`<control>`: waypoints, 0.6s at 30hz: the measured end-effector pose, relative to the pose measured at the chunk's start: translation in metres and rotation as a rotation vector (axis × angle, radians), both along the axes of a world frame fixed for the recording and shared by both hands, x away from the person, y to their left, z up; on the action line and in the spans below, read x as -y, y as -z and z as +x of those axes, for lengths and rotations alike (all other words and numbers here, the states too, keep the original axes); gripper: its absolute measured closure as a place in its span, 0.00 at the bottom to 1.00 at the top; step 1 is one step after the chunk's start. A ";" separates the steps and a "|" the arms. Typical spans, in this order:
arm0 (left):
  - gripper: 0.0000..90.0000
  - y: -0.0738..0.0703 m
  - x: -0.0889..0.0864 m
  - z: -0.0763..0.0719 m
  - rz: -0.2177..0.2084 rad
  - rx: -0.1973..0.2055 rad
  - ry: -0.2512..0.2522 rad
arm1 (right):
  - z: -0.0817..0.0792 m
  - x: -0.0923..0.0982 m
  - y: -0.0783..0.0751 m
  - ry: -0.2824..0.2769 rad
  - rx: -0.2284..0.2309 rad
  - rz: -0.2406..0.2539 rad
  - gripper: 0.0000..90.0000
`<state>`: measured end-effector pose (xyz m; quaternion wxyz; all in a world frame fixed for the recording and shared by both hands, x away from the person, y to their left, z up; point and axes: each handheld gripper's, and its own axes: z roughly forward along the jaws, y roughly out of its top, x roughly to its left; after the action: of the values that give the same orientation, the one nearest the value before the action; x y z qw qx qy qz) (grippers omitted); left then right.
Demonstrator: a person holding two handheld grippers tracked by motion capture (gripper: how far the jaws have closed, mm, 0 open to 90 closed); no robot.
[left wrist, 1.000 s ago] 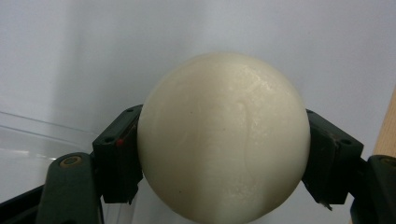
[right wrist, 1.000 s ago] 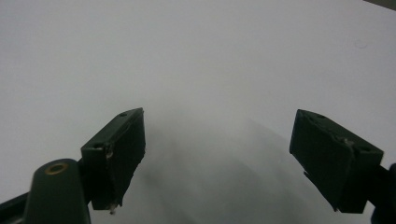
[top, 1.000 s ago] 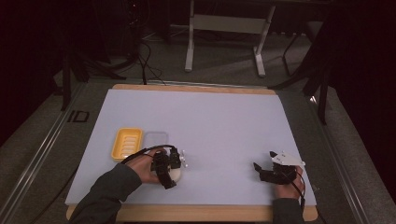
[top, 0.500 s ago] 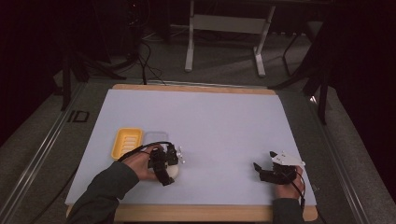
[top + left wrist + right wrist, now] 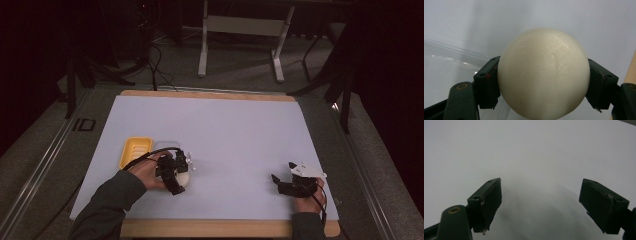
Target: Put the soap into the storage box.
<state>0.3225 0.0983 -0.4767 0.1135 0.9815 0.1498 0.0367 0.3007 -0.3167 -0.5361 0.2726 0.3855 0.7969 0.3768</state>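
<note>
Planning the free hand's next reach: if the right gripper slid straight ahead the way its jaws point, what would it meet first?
Probably nothing nearby: the right gripper stands open over the bare white table sheet, and its path looks free as far as its view reaches, though depth is hard to judge.

Yellow tray (image 5: 135, 151) — white table sheet (image 5: 225, 135)

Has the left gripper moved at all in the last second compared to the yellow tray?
Yes, slightly. In the high view the left gripper, shut on the white ball, has drifted a little toward the person and away from the yellow tray.
</note>
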 end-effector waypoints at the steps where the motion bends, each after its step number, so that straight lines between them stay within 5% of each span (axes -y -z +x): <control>1: 0.29 -0.001 -0.001 0.001 0.001 0.003 -0.001 | 0.000 0.000 0.000 0.000 0.000 0.000 0.20; 18: 0.29 -0.012 -0.014 0.009 -0.001 0.017 -0.044 | 0.000 0.000 0.000 0.000 0.000 0.000 0.20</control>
<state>0.3313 0.1121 -0.4651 0.1143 0.9776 0.1703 0.0473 0.3008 -0.3168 -0.5361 0.2724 0.3855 0.7969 0.3770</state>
